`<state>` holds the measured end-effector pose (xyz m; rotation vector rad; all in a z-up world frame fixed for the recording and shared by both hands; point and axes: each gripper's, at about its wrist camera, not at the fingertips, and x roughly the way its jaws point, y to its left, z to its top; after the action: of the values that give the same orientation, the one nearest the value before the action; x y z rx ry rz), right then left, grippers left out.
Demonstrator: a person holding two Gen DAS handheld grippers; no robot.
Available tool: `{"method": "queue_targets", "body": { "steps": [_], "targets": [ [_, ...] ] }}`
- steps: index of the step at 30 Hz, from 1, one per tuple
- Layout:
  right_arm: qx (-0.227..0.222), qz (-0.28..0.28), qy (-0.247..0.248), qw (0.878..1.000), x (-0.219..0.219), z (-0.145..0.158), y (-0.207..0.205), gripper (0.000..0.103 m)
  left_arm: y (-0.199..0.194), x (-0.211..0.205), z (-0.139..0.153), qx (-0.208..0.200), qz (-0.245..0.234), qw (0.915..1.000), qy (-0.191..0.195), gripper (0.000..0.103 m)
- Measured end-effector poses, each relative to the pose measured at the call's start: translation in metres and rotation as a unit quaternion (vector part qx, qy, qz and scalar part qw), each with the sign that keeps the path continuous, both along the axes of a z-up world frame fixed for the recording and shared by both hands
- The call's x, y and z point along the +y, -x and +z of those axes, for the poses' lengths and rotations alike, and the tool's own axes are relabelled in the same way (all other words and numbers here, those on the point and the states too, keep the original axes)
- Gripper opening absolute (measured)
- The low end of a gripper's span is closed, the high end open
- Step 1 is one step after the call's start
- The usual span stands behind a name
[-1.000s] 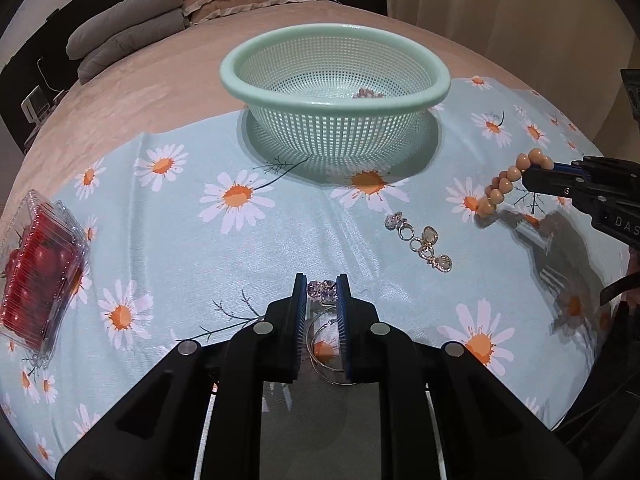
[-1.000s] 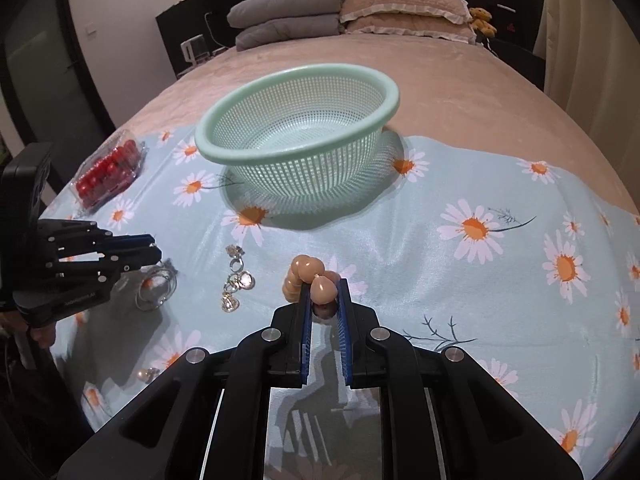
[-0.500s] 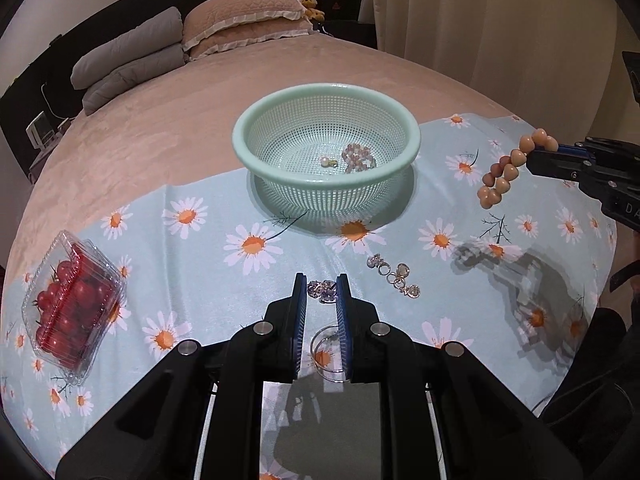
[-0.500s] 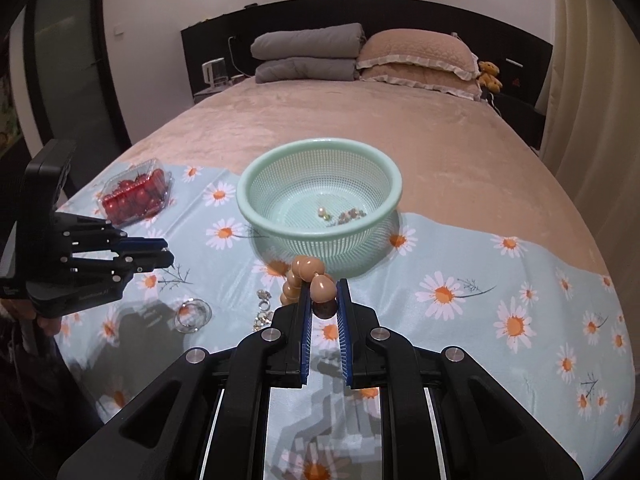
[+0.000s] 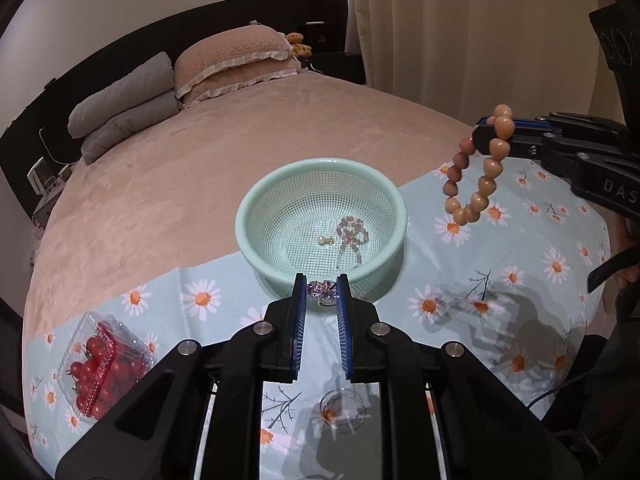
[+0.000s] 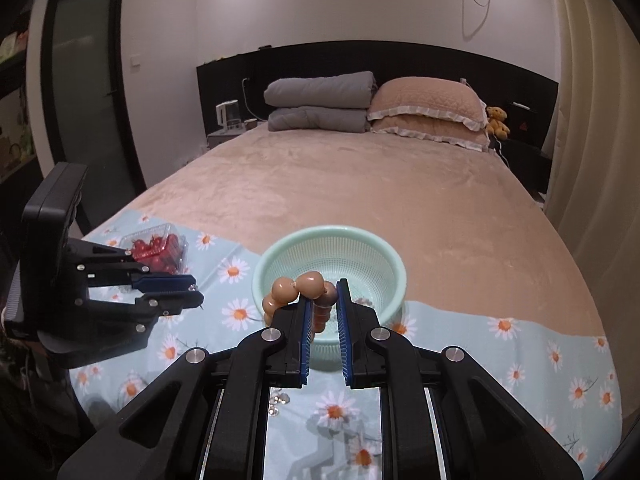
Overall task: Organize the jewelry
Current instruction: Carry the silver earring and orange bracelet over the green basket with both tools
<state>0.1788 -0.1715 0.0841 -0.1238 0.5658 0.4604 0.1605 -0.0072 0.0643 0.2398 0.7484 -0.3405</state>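
Jaws of left gripper (image 5: 322, 294) pinch sparkly jewelry (image 5: 320, 289), right gripper (image 6: 322, 298) beaded bracelet (image 5: 476, 172); only left view shows bangle (image 5: 342, 410).

Black tongs (image 5: 321, 286), blue pads (ridged) (image 5: 299, 332), silver screws, white "DAS" lettering

Both wrist views look down, from above, at the basket (image 5: 320, 216) (image 6: 330, 260).

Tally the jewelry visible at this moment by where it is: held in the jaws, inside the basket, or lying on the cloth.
Held: 2, bead bracelet in right gripper, sparkly piece in left gripper
In basket: 2, pearl, small bead strand
On cloth: 2, ring bangle, small charm cluster
Total: 6
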Motion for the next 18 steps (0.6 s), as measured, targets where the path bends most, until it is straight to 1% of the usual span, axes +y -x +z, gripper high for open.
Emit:
{"method": "queue_targets", "body": {
  "steps": [4,7,10,18],
  "targets": [
    [0.000,-0.004,-0.002,1.000,0.003,0.005,-0.017,0.011,-0.012,-0.006,0.015,-0.012,-0.005,0.9999,-0.002,0.016],
    [0.003,-0.004,0.002,1.000,0.005,0.003,-0.028,0.011,-0.026,-0.009,0.018,-0.013,-0.006,0.9999,0.001,0.016],
    [0.010,-0.002,0.001,1.000,0.004,-0.002,-0.038,0.011,-0.039,-0.012,0.014,-0.005,-0.008,1.0000,0.002,0.016],
    [0.032,0.000,0.014,0.999,0.008,-0.025,-0.067,0.011,-0.071,-0.014,-0.010,0.022,-0.013,0.9996,0.006,0.016]
  ]
}}
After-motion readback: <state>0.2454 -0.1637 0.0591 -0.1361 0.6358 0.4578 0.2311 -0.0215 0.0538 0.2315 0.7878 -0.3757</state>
